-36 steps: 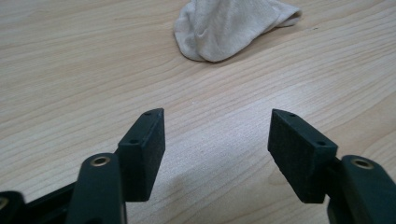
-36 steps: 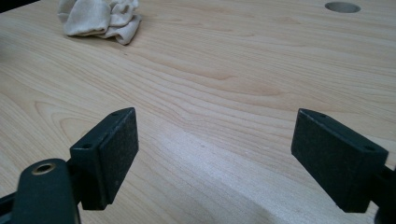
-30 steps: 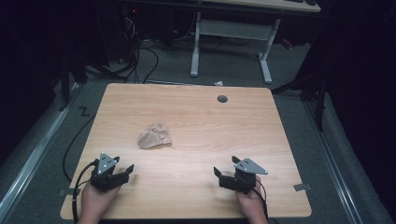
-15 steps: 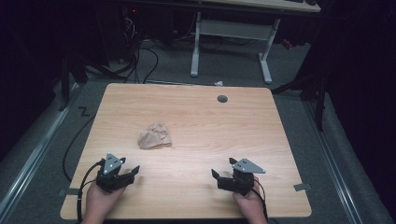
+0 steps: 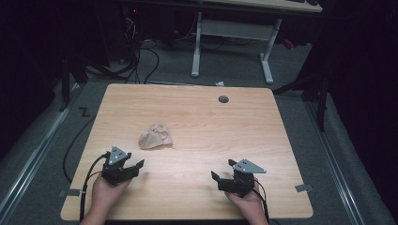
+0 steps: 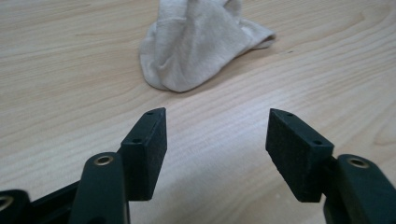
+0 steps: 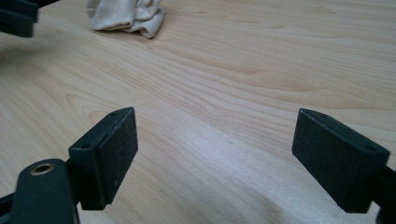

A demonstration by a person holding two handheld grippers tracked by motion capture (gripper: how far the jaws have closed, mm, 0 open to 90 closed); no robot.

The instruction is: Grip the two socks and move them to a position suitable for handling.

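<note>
Cloth bunched up on surface, near and at 1 o'clock from spread left hand-held gripper; spread right hand-held gripper farther off.

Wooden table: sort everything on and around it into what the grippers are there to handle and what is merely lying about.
For the job:
crumpled beige cloth
left gripper, open
right gripper, open

Lying about:
grommet hole in the wooden table
white desk frame
floor cables
</note>
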